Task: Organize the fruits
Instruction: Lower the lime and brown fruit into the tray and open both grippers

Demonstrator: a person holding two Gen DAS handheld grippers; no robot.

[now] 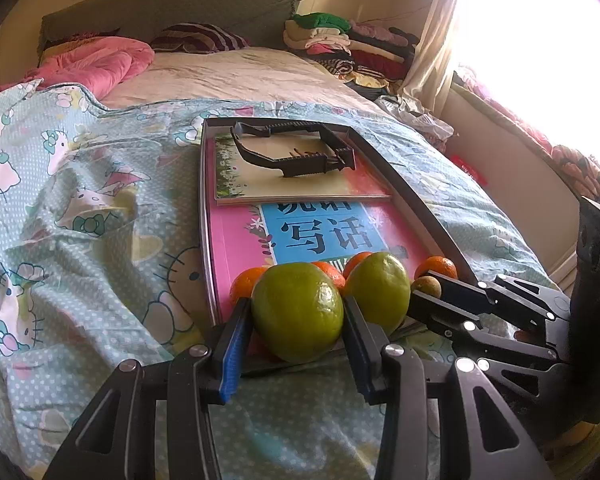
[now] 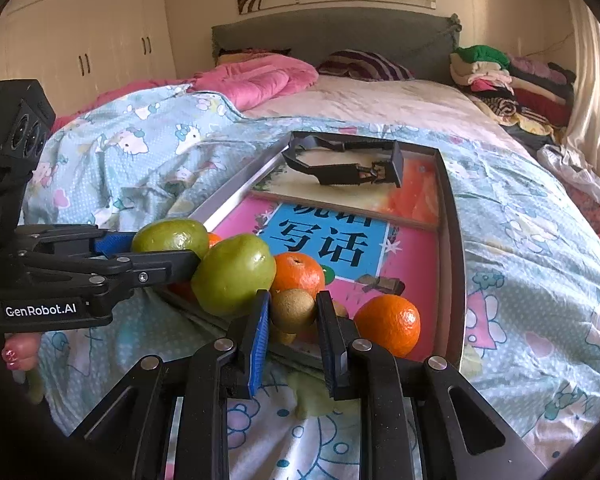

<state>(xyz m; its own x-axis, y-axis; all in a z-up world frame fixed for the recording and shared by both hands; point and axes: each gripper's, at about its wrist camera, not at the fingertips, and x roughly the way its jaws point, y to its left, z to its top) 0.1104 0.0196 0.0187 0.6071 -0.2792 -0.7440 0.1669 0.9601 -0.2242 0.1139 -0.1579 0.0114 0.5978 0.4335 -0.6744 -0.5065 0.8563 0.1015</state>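
At the tray's (image 1: 420, 196) near edge, the left gripper (image 1: 296, 316) clamps a green citrus (image 1: 296, 316); the right gripper (image 2: 293, 312) pinches a small brown fruit (image 2: 292, 310).

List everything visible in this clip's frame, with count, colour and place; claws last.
Green citrus fruits: 2, green, near end of tray; one in left claw.
Oranges: at least 4, orange, near end of tray.
Small brown fruit: 1 between right claw's fingers; another partly hidden behind.
Tray: 1, grey rim, on the bed.
Books: 2, pink and pale, inside tray.
Black plastic frame: 1, on far book.
Quilt: 1, light blue cartoon print, under tray.
Folded clothes: 1 pile, mixed colours, far right.
Left claw: shut on green fruit.
Right claw: around brown fruit.
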